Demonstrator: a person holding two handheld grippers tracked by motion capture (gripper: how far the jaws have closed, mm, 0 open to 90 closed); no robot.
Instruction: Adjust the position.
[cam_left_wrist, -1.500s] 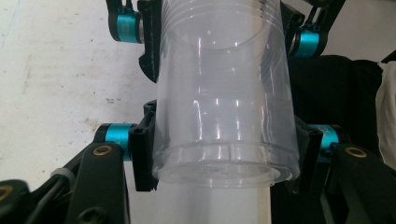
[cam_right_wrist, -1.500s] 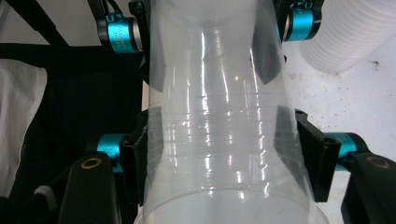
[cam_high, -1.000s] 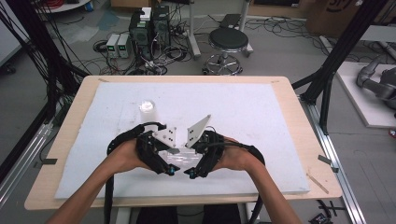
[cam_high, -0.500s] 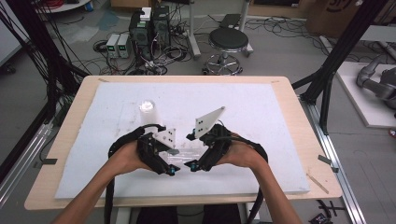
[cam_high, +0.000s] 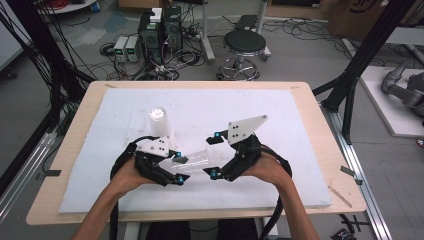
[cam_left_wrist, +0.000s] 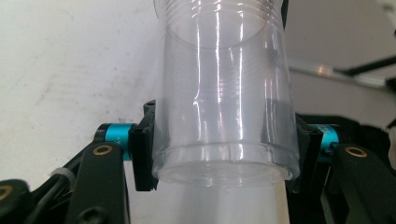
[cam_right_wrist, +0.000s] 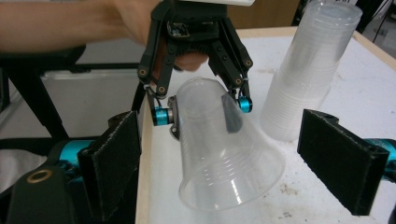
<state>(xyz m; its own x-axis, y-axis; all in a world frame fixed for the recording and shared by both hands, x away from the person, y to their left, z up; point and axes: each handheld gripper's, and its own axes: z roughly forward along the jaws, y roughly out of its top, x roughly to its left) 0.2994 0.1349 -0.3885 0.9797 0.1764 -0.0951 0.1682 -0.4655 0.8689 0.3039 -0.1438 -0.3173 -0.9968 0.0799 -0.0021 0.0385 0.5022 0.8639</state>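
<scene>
Cups in play: one clear plastic cup (cam_right_wrist: 224, 149) on its own, plus one stack of cups (cam_high: 161, 124) standing upright on the white board (cam_high: 300, 150).
Left gripper (cam_right_wrist: 201, 109): clamped on the single cup near its base, one pad on each side.
Single cup: lying tilted, just above the board, its open mouth facing the right gripper.
Right gripper (cam_high: 214, 156): jaws standing wide apart, one pad (cam_right_wrist: 114, 165) on either side of the cup's mouth, not touching it.
Stack: just beside the left gripper, apart from the held cup.
Hands: two, one on each gripper, near the table's front edge.
Table (cam_high: 320, 115): one, wooden rim around the board.
</scene>
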